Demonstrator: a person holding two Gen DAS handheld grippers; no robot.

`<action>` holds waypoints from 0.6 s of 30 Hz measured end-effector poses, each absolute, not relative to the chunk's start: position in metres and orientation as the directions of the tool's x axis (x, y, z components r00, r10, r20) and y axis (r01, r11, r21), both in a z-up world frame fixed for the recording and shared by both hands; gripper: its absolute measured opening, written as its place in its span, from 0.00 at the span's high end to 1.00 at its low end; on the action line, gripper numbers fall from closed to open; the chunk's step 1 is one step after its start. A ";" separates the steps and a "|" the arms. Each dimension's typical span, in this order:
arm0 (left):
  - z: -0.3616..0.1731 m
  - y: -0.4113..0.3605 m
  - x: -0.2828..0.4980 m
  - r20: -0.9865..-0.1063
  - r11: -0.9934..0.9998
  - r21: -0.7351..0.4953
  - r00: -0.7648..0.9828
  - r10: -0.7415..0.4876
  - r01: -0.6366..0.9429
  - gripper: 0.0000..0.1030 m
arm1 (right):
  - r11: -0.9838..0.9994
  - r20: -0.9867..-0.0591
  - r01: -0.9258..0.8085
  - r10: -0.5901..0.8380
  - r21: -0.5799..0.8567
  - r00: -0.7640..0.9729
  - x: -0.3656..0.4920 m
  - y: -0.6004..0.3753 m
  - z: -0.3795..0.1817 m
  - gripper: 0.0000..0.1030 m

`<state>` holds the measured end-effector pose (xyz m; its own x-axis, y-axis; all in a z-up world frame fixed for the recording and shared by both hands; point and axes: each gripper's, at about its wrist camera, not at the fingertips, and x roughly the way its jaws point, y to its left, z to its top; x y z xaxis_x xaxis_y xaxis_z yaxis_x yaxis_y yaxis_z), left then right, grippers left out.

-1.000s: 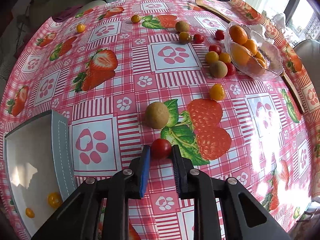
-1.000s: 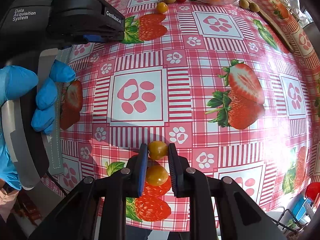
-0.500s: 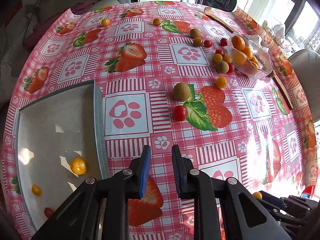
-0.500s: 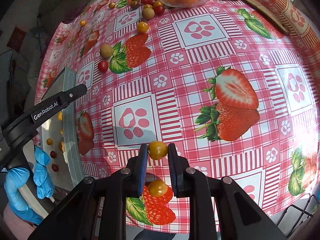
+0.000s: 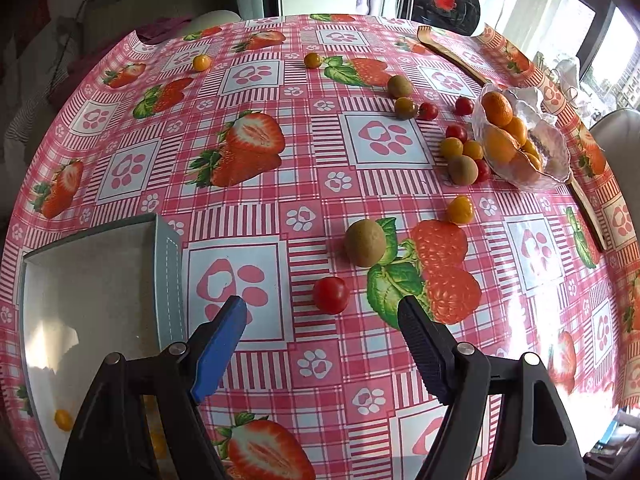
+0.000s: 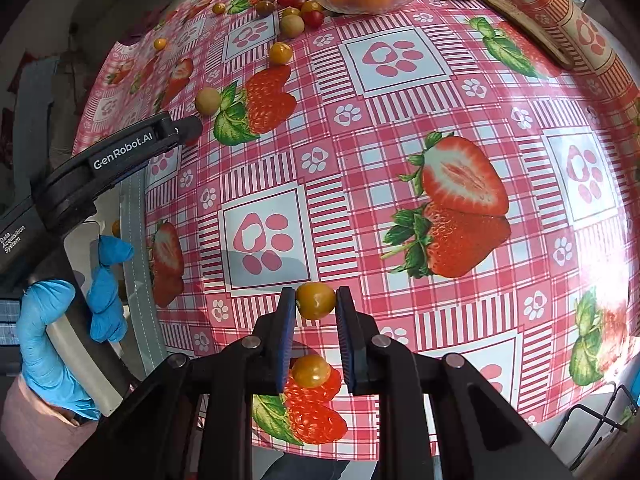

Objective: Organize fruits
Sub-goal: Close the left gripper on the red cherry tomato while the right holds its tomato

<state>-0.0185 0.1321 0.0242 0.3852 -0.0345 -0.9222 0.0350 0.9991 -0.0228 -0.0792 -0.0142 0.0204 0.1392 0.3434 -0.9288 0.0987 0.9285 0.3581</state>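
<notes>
Left wrist view: the left claw (image 5: 322, 322) hangs over the worktop (image 5: 280, 148) with its jaws opening wide and nothing between them. A red cherry tomato (image 5: 331, 295) lies on the cloth just beyond the gap between the fingertips, untouched, with a brown kiwi (image 5: 365, 242) just beyond it and to the right. The grey tray (image 5: 168, 264) sits at the near left; a small yellow fruit (image 5: 63, 419) lies in its near corner. Far right, a glass bowl (image 5: 556, 160) holds oranges, with more small tomatoes and kiwis loose on the cloth beside it. My reading is that this claw is lining up a pick of the red tomato. The next move calls for coming down so the jaws straddle it, then squeezing gently, since it is round and may roll.

Right wrist view: the right claw (image 6: 316, 304) is clenched on a yellow-orange cherry tomato (image 6: 315, 301), lifted clear of the cloth. A second, similar tomato (image 6: 311, 371) lies on the worktop below, near the edge. The tray is off to the left, partly hidden behind the left claw and a blue-gloved hand (image 6: 48, 336). This fruit probably goes left to the tray, once the other claw leaves room.
</notes>
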 end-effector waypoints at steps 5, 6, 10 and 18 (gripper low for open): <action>0.009 0.138 -0.007 -0.935 1.000 -0.015 0.354 -0.017 0.009 0.39 | 0.921 -0.923 0.117 0.355 0.372 0.147 -0.079 -0.020 0.021 0.78; 0.008 0.138 -0.007 -0.935 1.000 -0.011 0.354 -0.014 0.010 0.42 | 0.920 -0.922 0.119 0.356 0.374 0.148 -0.079 -0.021 0.021 0.78; 0.010 0.130 -0.009 -0.928 0.999 -0.006 0.373 -0.025 0.054 0.67 | 0.917 -0.921 0.122 0.360 0.379 0.151 -0.078 -0.025 0.021 0.78; 0.025 0.132 -0.022 -0.922 0.995 -0.075 0.375 -0.097 0.071 0.78 | 0.919 -0.920 0.111 0.358 0.377 0.159 -0.073 -0.025 0.027 0.78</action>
<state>-0.0222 0.1320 0.0246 0.3754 -0.0965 -0.9218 0.0708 0.9946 -0.0753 -0.0733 -0.0254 0.0274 0.1589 0.3583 -0.9200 0.1107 0.9195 0.3772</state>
